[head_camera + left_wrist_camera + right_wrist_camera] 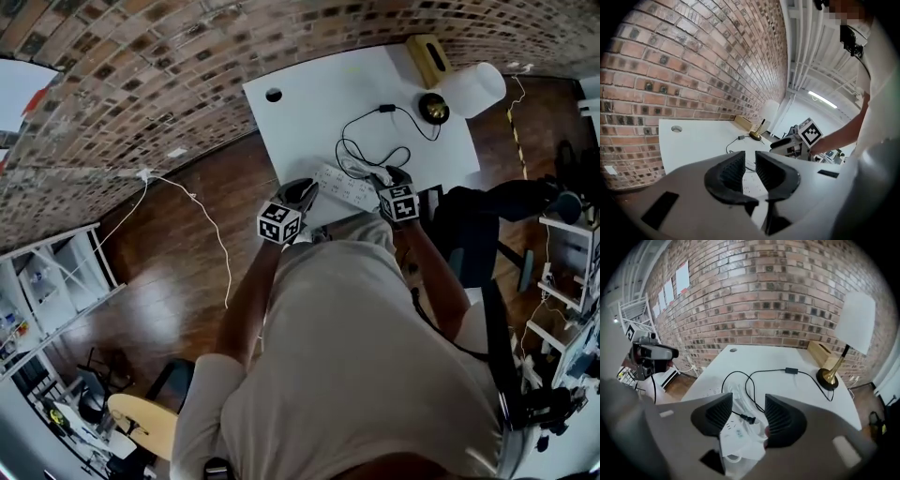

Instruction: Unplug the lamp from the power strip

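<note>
Two grippers of mine flank the power strip [347, 186] on the white table [309, 103] in the head view. Left gripper view: my left gripper [750, 171] stands narrow and empty. Right gripper view: my right gripper [749, 409] gapes wide over the black plug [747, 418] of the lamp [851, 324], which lies on the strip.

Loft-style office or lab workspace. Exposed brick wall [141, 84], dark wooden floor [178, 272], white desk [319, 103] carrying a lamp [472, 89], black office chair [487, 216]. White shelving [47, 281] crowded with equipment; paper sheets [682, 277] pinned to the brick.
</note>
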